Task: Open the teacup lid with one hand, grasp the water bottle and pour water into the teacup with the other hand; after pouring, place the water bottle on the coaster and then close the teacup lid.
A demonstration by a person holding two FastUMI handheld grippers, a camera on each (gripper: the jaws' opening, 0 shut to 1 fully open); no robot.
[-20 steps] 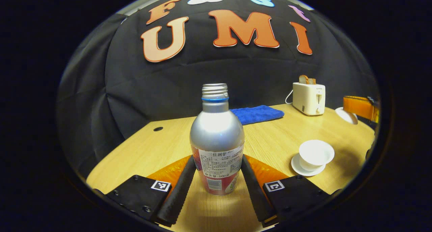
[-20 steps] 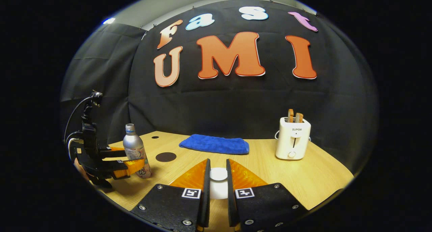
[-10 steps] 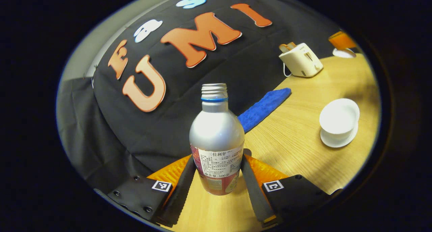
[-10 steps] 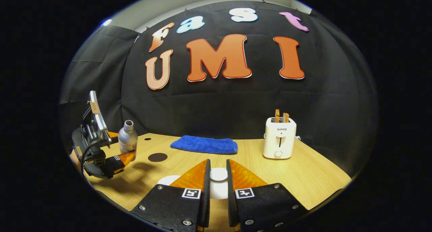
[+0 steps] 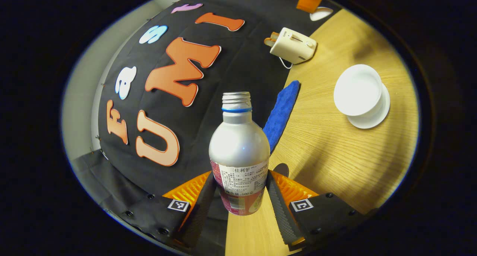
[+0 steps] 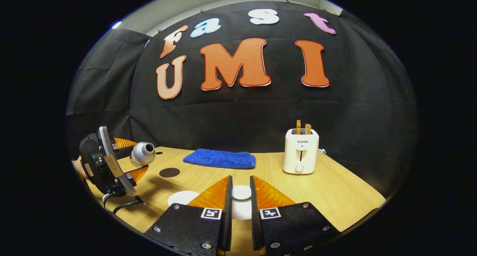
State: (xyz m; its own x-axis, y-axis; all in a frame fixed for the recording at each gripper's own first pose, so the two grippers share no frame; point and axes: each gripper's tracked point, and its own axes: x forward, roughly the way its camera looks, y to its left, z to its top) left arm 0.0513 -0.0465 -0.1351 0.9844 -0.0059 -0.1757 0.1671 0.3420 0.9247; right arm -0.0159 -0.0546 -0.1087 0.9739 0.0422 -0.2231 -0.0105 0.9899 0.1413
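holding the water bottle [image 5: 239, 151] clamped between my left gripper [image 5: 238, 202] fingers, both pressing the lower labelled body, neck pointing away from the tool. bottle is tipped well over sideways; in the right gripper view its open mouth [image 6: 148, 148] points out over the table [image 6: 335, 196]. no cap on. metal-looking shell, smooth, so likely slippery and a bit dentable; i judge a low, firm squeeze on the body is the right hold, not the narrow neck. weight depends on fill, cannot tell how full.

teacup [image 5: 358, 89] sits open on its saucer [image 5: 376, 114], ahead and off to the right of my left tool, well apart from the bottle mouth. looks like thin ceramic, fragile, light enough to tip if knocked.

my right gripper [image 6: 240, 207] is closed on the teacup lid [image 6: 241, 192], pinching its knob between both fingers; small, smooth, breakable, so keep the squeeze steady. coaster [image 6: 169, 172] is a dark disc ahead-left of the right tool, bare. no water seen leaving the bottle.
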